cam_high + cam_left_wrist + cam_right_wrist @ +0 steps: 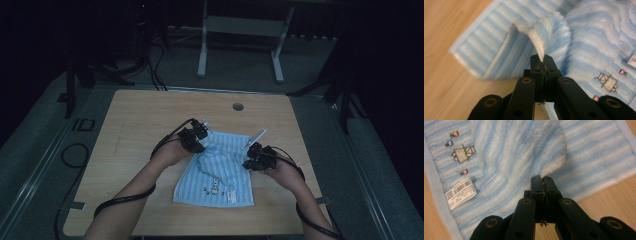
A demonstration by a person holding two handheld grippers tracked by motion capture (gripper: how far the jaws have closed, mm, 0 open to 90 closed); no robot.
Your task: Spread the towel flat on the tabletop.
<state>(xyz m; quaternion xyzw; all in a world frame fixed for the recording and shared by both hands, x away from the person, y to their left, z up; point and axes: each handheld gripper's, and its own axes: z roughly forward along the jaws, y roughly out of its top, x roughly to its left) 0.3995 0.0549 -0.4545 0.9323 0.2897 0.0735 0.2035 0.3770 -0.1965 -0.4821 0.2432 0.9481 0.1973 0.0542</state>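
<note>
High view showed the left gripper (pixel 198 134) and right gripper (pixel 254 156) each clamped on a corner of the blue striped towel (pixel 220 187). Both far corners were pinched and lifting off the wooden table (pixel 140 115); the fold itself, judging by the flat lower half, remained to be made.

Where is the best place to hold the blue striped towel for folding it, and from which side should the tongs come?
Grip the blue striped towel at its far corners, coming from above and pinching the thin hemmed edge. The left tongs and the right tongs are each shut on a pinch of cloth there; the limp fabric rises in a peak, so both sides would likely lift evenly.
</note>
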